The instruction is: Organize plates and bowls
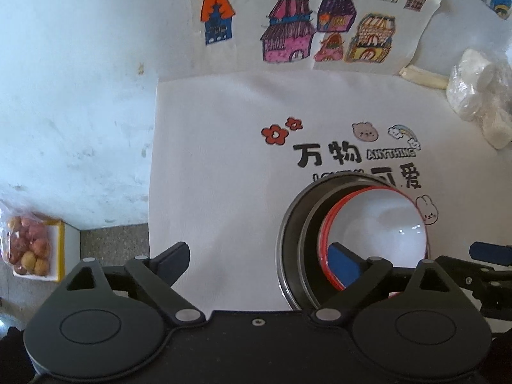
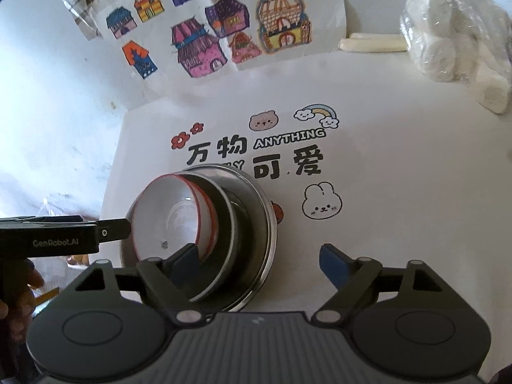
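A white bowl with a red rim point(image 1: 380, 224) point(image 2: 172, 214) sits tilted in a dark bowl point(image 1: 312, 233) point(image 2: 228, 224), which sits inside a steel bowl point(image 1: 288, 240) point(image 2: 262, 220) on the white printed mat. My left gripper point(image 1: 260, 260) is open; its right finger point(image 1: 347, 265) reaches into the white bowl, its left finger point(image 1: 174, 262) is over bare mat. My right gripper point(image 2: 256, 267) is open; its left finger point(image 2: 185, 265) is at the white bowl's near rim, its right finger point(image 2: 334, 265) over the mat. The left gripper also shows at the right wrist view's left edge point(image 2: 115, 228).
Children's house drawings point(image 1: 304, 28) point(image 2: 224, 28) hang on the wall behind. A plastic bag of white rolls point(image 1: 480, 92) point(image 2: 454, 41) lies at back right. A bag of reddish fruit point(image 1: 28, 246) sits on a tray on the floor to the left.
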Demonstrator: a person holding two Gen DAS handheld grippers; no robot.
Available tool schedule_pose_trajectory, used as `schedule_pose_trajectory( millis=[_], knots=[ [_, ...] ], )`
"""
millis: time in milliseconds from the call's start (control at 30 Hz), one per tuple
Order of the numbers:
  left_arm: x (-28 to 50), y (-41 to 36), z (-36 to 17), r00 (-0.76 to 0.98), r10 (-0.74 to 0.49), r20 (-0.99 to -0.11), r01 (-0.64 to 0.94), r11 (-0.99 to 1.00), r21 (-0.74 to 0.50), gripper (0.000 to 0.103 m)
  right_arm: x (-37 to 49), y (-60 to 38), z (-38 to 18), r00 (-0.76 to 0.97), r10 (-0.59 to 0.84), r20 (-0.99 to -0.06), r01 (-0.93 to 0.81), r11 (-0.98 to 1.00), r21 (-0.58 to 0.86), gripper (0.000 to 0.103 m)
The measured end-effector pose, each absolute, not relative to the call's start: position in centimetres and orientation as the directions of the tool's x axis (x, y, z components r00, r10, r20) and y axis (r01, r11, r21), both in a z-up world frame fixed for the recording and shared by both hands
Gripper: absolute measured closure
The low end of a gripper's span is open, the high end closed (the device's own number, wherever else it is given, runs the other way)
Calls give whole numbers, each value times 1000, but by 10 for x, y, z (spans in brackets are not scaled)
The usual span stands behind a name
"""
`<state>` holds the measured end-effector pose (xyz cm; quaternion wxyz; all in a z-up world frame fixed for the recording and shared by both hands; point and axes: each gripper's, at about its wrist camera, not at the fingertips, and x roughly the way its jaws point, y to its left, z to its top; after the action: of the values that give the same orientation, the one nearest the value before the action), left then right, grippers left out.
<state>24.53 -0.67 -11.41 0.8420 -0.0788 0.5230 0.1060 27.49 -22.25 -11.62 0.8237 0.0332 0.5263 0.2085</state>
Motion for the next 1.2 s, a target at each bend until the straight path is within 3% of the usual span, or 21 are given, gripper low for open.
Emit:
schedule_pose_trajectory(
  millis=[433, 700, 1200],
  knots=[
    [185, -33, -62, 584, 127, -802, -199, 980, 10, 1, 194, -249, -55, 559, 407, -722, -265, 913, 309, 1],
    [131, -56, -44, 654, 97, -751, -131, 991, 14, 1, 131, -260, -31, 657, 360, -662, -203, 931, 305, 1],
    [59, -60, -19, 707, 106, -699, -144, 990, 4, 1, 68, -259, -11, 722, 340, -602, -201, 936, 289, 0]
  ],
)
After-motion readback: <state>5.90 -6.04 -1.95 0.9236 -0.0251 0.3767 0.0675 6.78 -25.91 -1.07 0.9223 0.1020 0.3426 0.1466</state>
